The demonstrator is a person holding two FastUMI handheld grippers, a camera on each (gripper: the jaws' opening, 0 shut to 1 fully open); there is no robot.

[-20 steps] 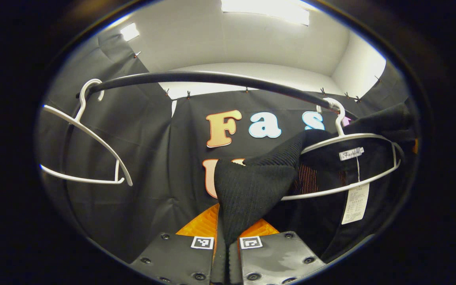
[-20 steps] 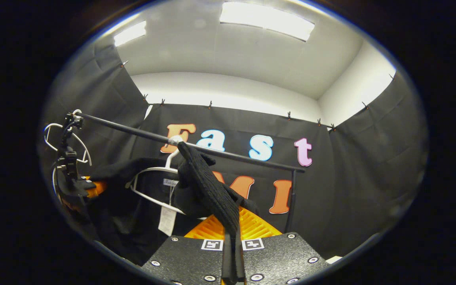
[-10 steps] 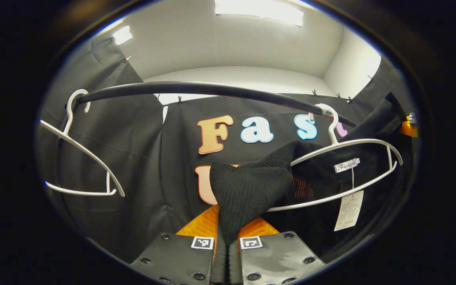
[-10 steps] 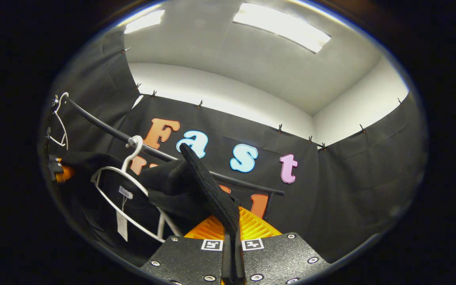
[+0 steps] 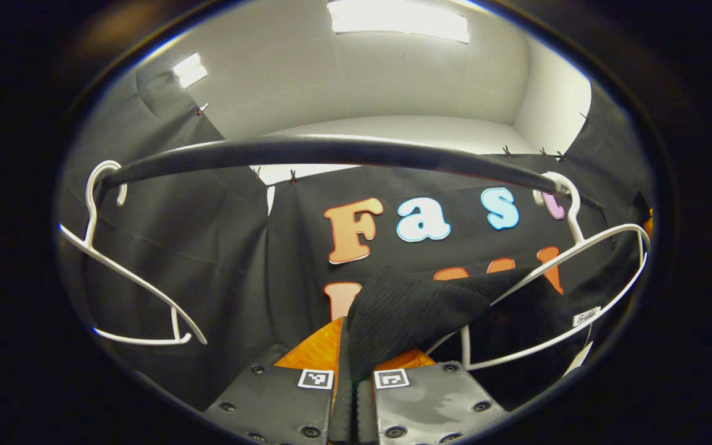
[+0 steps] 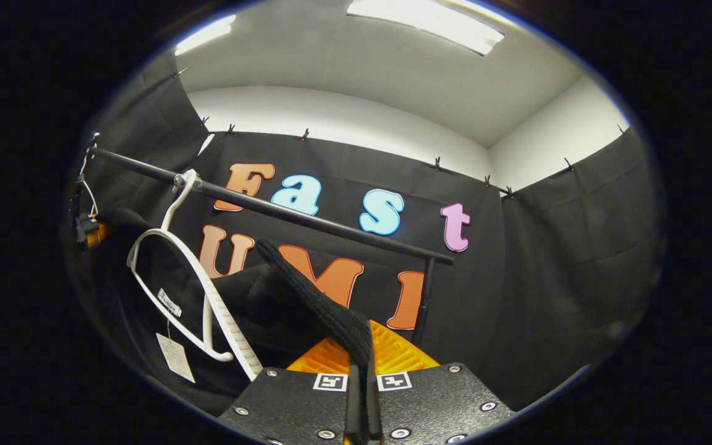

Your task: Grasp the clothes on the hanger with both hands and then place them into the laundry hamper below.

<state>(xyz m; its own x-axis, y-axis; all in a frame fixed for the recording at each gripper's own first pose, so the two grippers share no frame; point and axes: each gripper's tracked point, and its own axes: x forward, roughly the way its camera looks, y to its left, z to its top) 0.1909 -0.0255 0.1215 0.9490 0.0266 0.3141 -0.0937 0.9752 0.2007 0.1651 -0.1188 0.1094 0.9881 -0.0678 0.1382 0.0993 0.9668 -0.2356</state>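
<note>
Two white plastic hangers hook over the black metal rail [image 5: 331, 151] that runs across the booth. From the left gripper view, the bare white hanger [image 5: 124, 281] dangles at the rail's far left end with nothing on it. The other white hanger [image 5: 569, 278] sits to the right, tilted, and the black ribbed knit garment [image 5: 418, 309] drapes across its lower bar, so the hanger's frame stands between the two grips. A white paper tag [image 6: 175, 357] and a small sewn label [image 6: 169, 301] hang from the cloth inside that hanger's loop, seen from the right gripper view. A black upright post [image 6: 424, 296] carries the rail's right end.

The left gripper [image 5: 353, 383] is clenched on one bunched corner of the garment; the cloth rises straight out from between its black fingers and spreads towards the hanger on the right. The right gripper [image 6: 362, 386] is likewise clamped on another fold of the same garment [image 6: 313, 306], which climbs up and to the left from its fingers towards the white hanger [image 6: 195, 290]. At the far left edge of the right gripper view, the other gripper's orange and black body shows just below the rail, small and hard to make out.

The garment is partly pulled off but hangs on the hanger, stretched between both tongs.
</note>
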